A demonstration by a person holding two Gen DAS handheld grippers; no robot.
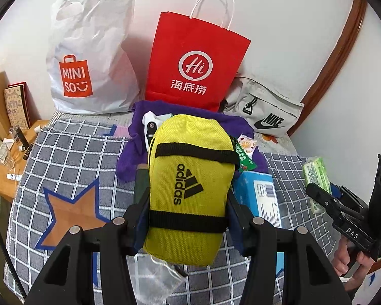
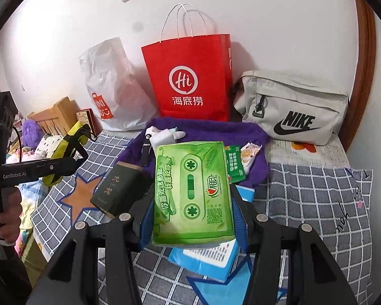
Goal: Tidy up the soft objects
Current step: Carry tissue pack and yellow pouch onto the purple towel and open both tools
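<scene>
Yellow Adidas pouch (image 1: 190, 185) clamped between the blue pads of the left gripper (image 1: 188, 203), held above the grey checked blanket (image 1: 71, 147), logo side up. Green tissue pack (image 2: 193, 193) clamped likewise in the right gripper (image 2: 193, 216), printed face up, raised over a blue box (image 2: 210, 261). Both tools closed firmly on their loads, jaws pressing the sides. Purple cloth (image 2: 210, 132) spread on the blanket behind both held items, carrying a white object (image 2: 162, 134) and small sachets (image 2: 243, 157). Dark green box (image 2: 116, 190) lying tilted just left of the tissue pack. Lined against the white wall: white Miniso bag (image 1: 89, 58), red paper bag (image 1: 193, 61) upright, grey Nike bag (image 2: 289, 106) at the right. Wooden side table (image 1: 10, 167) with small clutter beyond the blanket's left edge.
</scene>
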